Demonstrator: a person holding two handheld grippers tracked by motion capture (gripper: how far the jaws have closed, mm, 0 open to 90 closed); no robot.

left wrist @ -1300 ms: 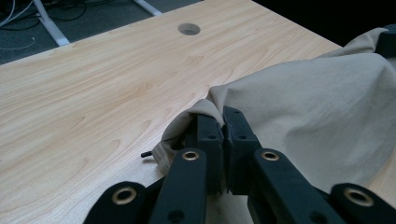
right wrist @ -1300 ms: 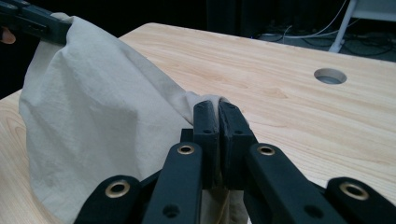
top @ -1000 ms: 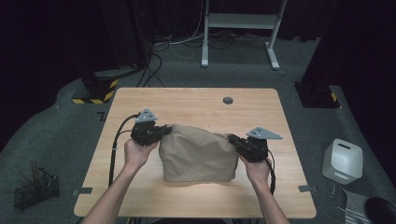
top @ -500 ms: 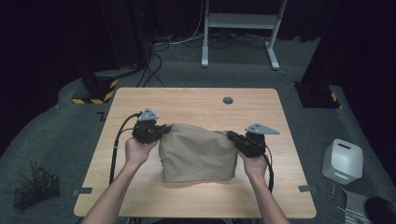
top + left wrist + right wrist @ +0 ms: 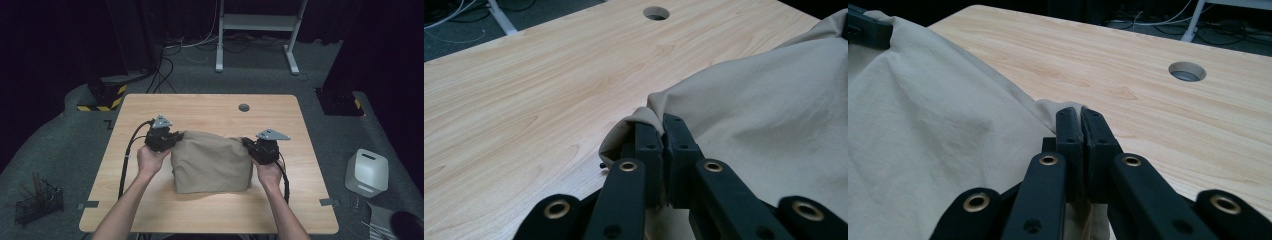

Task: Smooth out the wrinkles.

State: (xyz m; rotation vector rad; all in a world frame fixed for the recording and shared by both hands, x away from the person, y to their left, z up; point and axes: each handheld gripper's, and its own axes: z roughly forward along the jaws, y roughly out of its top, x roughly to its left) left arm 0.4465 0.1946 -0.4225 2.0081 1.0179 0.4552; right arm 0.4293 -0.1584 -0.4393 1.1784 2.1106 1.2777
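Here each tool, left (image 5: 169, 139) and right (image 5: 250, 146), pinches a far corner of the beige cloth (image 5: 211, 161) on the wooden table (image 5: 210, 107).

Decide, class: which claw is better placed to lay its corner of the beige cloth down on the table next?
Probably neither: left claw and right claw each pinch a far corner of the beige cloth, at about equal height over the table. Left, if forced, marginally.

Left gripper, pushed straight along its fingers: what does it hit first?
The left gripper is shut on a corner of the beige cloth, so cloth comes first. Beyond that, bare wooden table, with the round cable hole farther along, though depth is hard to judge.
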